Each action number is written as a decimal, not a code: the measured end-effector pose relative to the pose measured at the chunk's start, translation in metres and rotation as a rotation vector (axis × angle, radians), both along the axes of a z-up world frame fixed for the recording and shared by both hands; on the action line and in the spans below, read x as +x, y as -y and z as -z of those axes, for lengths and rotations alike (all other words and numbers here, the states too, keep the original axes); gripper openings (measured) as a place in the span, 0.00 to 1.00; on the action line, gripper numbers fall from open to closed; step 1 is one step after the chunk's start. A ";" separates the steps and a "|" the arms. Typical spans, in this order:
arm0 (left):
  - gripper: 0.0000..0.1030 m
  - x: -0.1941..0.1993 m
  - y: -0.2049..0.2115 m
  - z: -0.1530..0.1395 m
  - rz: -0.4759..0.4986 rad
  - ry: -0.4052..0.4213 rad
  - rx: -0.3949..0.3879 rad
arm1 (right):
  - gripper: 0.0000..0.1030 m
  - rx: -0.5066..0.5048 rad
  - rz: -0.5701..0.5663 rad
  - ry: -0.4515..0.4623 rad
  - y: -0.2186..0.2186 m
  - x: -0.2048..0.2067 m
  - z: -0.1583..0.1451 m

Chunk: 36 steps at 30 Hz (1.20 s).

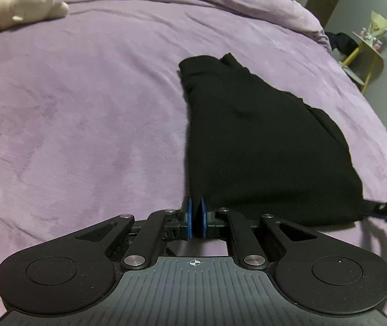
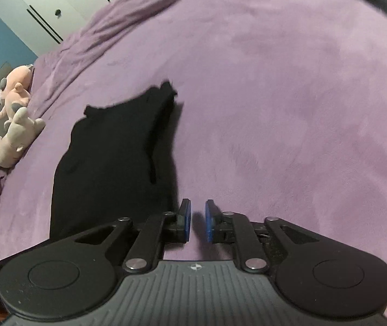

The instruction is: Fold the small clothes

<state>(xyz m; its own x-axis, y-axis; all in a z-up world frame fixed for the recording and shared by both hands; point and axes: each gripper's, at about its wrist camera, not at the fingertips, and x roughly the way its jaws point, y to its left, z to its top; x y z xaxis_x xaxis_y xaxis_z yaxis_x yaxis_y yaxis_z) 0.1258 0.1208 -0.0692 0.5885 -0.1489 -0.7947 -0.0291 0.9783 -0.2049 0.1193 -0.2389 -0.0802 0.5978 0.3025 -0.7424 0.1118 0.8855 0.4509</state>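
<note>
Purple blanket (image 1: pixel 84 125) covers the whole working surface, creased toward the far edge at 12 o'clock.

Black garment (image 1: pixel 247 141) lies flat on the blanket, folded lengthwise, running from my left claw up toward 1 o'clock in the left wrist view. In the right wrist view the same garment (image 2: pixel 117 157) sits at 10 to 11 o'clock of my right claw, its near right corner just beside the left finger.

Plush toys (image 1: pixel 22 2) rest at the blanket's far edge, 10 o'clock in the left view; in the right view they (image 2: pixel 14 125) lie at 9 o'clock, well apart from the garment.

Small yellow-legged side table (image 1: pixel 367 46) stands off the bed at 2 o'clock.

My left claw (image 1: pixel 195 212): blue pads nearly together, only a thin slit between them, at the garment's near left corner. I cannot tell whether cloth is pinched between them.

My right claw (image 2: pixel 195 218): pads parted with a clear gap, blanket visible between, holding nothing.
</note>
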 end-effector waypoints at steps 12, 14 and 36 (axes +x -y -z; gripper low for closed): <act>0.26 -0.002 0.010 -0.006 -0.067 -0.003 0.108 | 0.16 -0.147 -0.197 0.098 -0.071 0.005 0.010; 0.28 -0.001 0.012 -0.005 -0.071 -0.008 0.118 | 0.16 -0.183 -0.222 0.104 -0.072 0.003 0.011; 0.88 -0.045 0.025 -0.028 -0.083 -0.048 0.166 | 0.82 -0.373 -0.245 -0.085 -0.105 -0.031 -0.017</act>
